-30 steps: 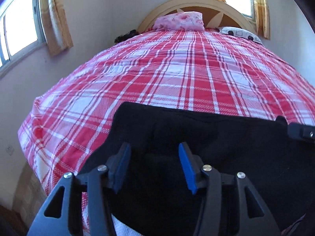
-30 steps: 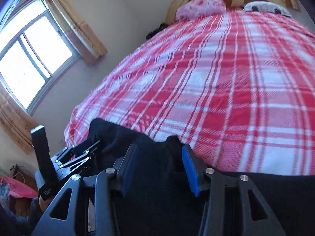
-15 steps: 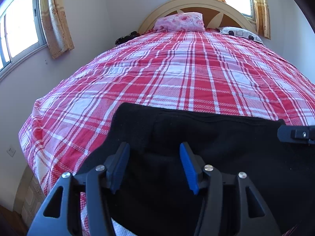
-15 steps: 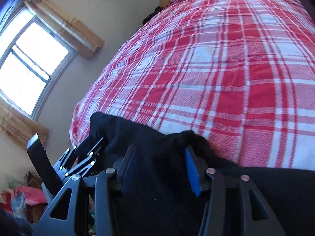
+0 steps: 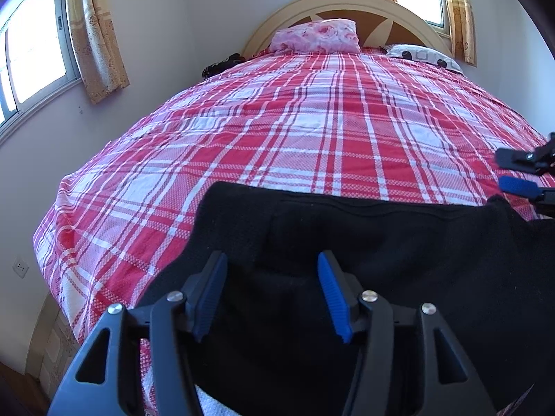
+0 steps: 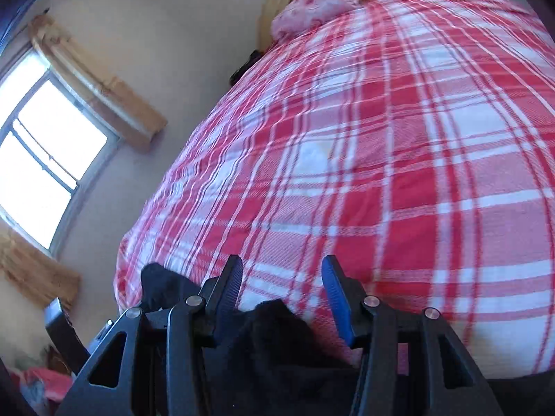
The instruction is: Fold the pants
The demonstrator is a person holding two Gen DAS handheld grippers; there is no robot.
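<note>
**One pair of black pants on a plaid bed, two grippers with fingers apart**

One pair of black pants, soft and matte like fleece, lies across the near end of the bed, filling the left wrist view from 4 to 8 o'clock. One red-and-white plaid woven cover dresses the bed. Two pillows sit at 12 o'clock: a pink floral pillow and a white patterned pillow, both against one arched wooden headboard.

The left gripper hovers over the pants, its two ribbed blue pads spread wide, gripping nothing. The right gripper is likewise spread, a black fabric hump rising between its fingers, unpinched. Two curtained windows show.
</note>
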